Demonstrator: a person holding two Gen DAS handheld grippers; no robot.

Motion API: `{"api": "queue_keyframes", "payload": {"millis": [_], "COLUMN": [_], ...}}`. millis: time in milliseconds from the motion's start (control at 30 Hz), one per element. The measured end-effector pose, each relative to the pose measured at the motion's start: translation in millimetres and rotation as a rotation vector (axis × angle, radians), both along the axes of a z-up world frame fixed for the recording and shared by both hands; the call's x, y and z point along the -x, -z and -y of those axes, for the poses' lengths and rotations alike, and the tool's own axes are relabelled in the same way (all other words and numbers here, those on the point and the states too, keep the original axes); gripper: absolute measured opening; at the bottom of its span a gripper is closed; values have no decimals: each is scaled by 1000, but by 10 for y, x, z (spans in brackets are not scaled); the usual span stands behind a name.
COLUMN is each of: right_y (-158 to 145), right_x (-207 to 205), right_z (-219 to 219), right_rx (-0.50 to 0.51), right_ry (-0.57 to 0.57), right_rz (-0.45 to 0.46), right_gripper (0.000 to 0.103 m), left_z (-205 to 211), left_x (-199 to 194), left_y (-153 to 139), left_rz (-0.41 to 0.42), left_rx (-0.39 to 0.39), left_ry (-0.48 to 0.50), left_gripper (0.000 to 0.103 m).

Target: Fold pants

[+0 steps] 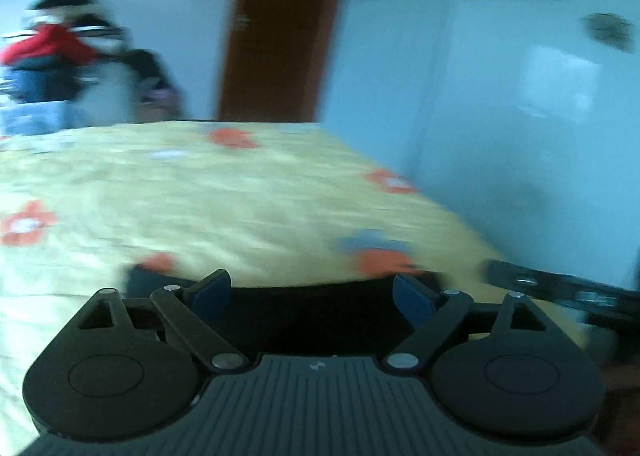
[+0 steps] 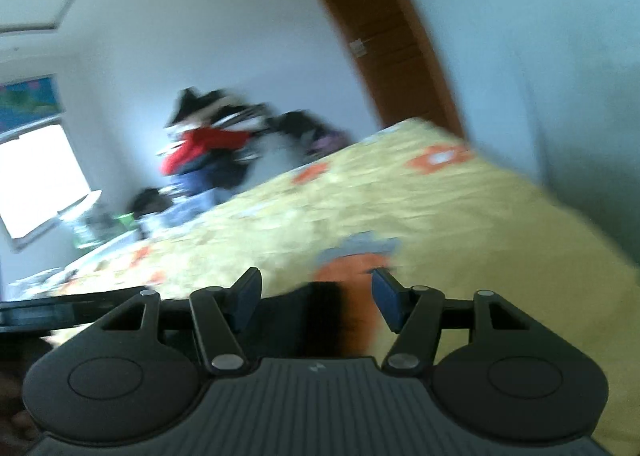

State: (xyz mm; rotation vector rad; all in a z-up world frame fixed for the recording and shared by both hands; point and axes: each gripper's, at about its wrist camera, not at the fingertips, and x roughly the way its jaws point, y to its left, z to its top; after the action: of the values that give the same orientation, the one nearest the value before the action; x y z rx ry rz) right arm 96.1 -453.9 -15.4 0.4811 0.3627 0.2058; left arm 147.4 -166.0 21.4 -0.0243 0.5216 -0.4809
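In the left wrist view, a blurred pile of red, dark and blue clothing [image 1: 60, 52] occupies the far left background, beyond the bed. A brown wooden door [image 1: 276, 28] stands to its right, followed by a pale blue-white wall [image 1: 480, 96]. The bed carries a yellow bedspread with orange flower patterns [image 1: 200, 192] that fills the middle of the view. The dark, near-black pants [image 1: 312, 308] lie on the bedspread at its near edge, directly ahead of the left hand-held gripper [image 1: 312, 296]. The jaws of this hand-held gripper are spread wide, with the blue pads [image 1: 212, 292] apart and the dark fabric visible between them; contact between pads and fabric cannot be determined. At the right edge, part of the other black tool [image 1: 560, 288] projects over the bedspread. In the right wrist view, a bright window [image 2: 36, 180] appears at far left, the clothing pile [image 2: 208, 148] stands right of it, and the door [image 2: 392, 40] rises toward the upper right. The bedspread [image 2: 440, 216] slopes across the frame. The right hand-held gripper [image 2: 316, 300] also has its jaws spread, nothing clamped, with a blurred edge of the pants [image 2: 316, 316] between the pads and an orange flower [image 2: 356, 268] just beyond.
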Motion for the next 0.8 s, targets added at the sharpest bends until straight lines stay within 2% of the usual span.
{"api": "queue_keyframes", "payload": {"millis": [133, 167, 233, 267, 300, 433, 500, 567, 600, 667, 700, 733, 800], "right_y": [113, 148, 213, 221, 215, 3, 12, 149, 218, 220, 187, 151, 78], "right_x": [-470, -554, -683, -723, -749, -786, -887, -1024, -1057, -978, -911, -843, -705], "right_z": [-189, -215, -251, -259, -268, -366, -364, -356, -325, -256, -234, -225, -244], "right_rx": [-27, -32, -32, -12, 2, 123, 158, 179, 161, 96, 95, 112, 171], "right_ry": [-130, -155, -190, -194, -200, -205, -187, -179, -186, -175, -159, -129, -45], "right_rz": [-103, -120, -150, -151, -144, -49, -70, -158, -193, -176, -166, -153, -135], "right_gripper": [60, 56, 27, 20, 9, 9, 9, 15, 15, 20, 26, 34, 38], "left_z": [-359, -423, -529, -570, -608, -743, -740, -744, -739, -721, -705, -694, -656], "left_x": [-307, -354, -423, -442, -481, -509, -492, -488, -482, -452, -442, -428, -396], "left_y": [104, 130, 196, 225, 229, 258, 260, 257, 262, 253, 260, 261, 297], "left_rz": [-73, -82, -95, -100, -102, -97, -100, -96, -91, -74, -69, -71, -81], "left_rx": [-40, -52, -70, -72, -71, -52, -50, -53, -64, -99, -113, -126, -144], "left_ry": [-139, -156, -187, -199, -213, -277, -287, -278, -270, -258, -251, -234, -190], "left_gripper": [90, 90, 89, 88, 88, 87, 87, 89, 89, 89, 89, 90, 90]}}
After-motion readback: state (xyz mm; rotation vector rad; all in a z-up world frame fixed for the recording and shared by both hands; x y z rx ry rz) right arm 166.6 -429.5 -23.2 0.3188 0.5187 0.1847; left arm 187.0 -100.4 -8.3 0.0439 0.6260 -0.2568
